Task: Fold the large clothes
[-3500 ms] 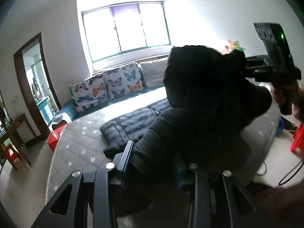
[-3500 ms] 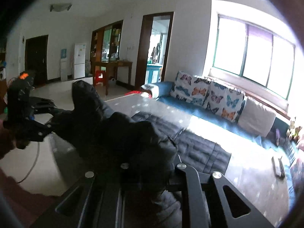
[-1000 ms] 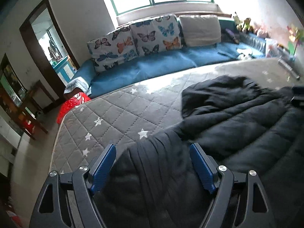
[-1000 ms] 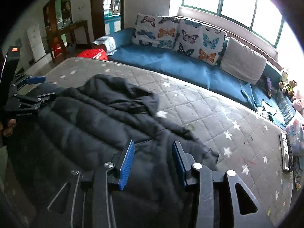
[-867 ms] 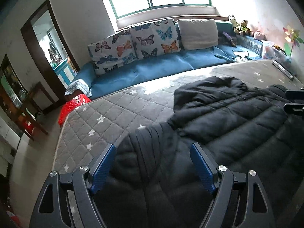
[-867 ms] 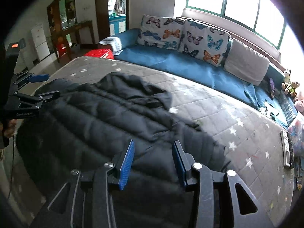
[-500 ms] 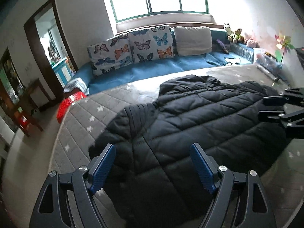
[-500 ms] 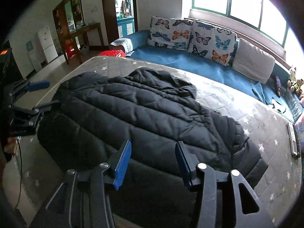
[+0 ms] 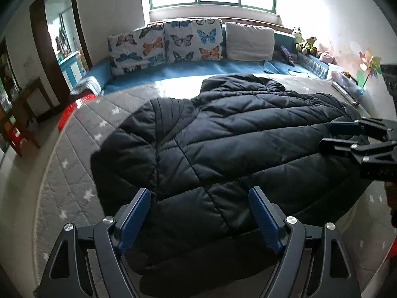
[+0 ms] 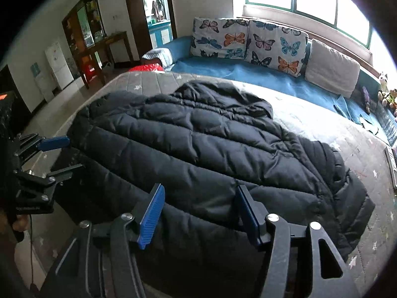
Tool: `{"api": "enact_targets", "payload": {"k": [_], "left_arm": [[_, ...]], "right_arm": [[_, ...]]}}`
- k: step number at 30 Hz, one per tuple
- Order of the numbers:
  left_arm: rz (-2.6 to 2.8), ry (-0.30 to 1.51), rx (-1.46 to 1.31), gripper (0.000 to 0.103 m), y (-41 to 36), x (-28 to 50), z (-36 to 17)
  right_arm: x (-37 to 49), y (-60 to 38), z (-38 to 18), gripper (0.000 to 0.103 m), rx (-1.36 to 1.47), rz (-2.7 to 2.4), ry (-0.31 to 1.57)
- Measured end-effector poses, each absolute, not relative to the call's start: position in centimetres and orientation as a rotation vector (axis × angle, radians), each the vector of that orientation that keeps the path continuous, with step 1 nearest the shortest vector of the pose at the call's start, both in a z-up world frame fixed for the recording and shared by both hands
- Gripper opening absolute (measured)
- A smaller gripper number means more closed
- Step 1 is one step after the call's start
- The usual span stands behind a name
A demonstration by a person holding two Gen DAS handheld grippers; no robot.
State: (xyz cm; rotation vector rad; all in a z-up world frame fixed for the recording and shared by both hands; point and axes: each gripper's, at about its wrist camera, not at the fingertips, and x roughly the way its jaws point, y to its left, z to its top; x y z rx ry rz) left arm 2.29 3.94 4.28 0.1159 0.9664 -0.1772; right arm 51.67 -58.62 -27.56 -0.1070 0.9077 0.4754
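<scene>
While the black quilted puffer jacket [image 9: 235,144] lies spread flat on the grey star-patterned quilted mattress [image 9: 82,154], both grippers are held over its near hem. The jacket's hood [image 10: 218,94] is turned toward the blue sofa with butterfly cushions [image 10: 248,69], so the long axis runs from the jaws away to the sofa, and the hem is the edge nearest both hands. The left gripper [image 9: 199,213] is seen with its blue pads spread wide, nothing pinched between them, only fabric lying below. The right gripper [image 10: 199,214] is seen with its jaws opening; the padded cloth is visible beneath the gap, but the pads are not pressed on it. One sleeve [image 9: 139,134] is bunched at the left side of the garment, nearer the left gripper; the other side [image 10: 352,198] is draped nearer the right. A fold is judged not yet begun, and either side could likely be taken by its own hand.
</scene>
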Motion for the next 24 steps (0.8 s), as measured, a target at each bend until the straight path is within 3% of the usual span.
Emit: {"api": "enact_targets", "payload": {"k": [14,24], "left_arm": [[-0.213,0.983,0.096,0.102,3.5,3.6,1.6],[-0.232,0.983,0.064,0.103,3.3,3.9,0.7]], "right_arm": [[51.8,-57.3,-30.3,0.073,-0.175,0.413,0.976],[51.5,-56.9,-30.1,0.073,-0.212,0.402,0.987]]}}
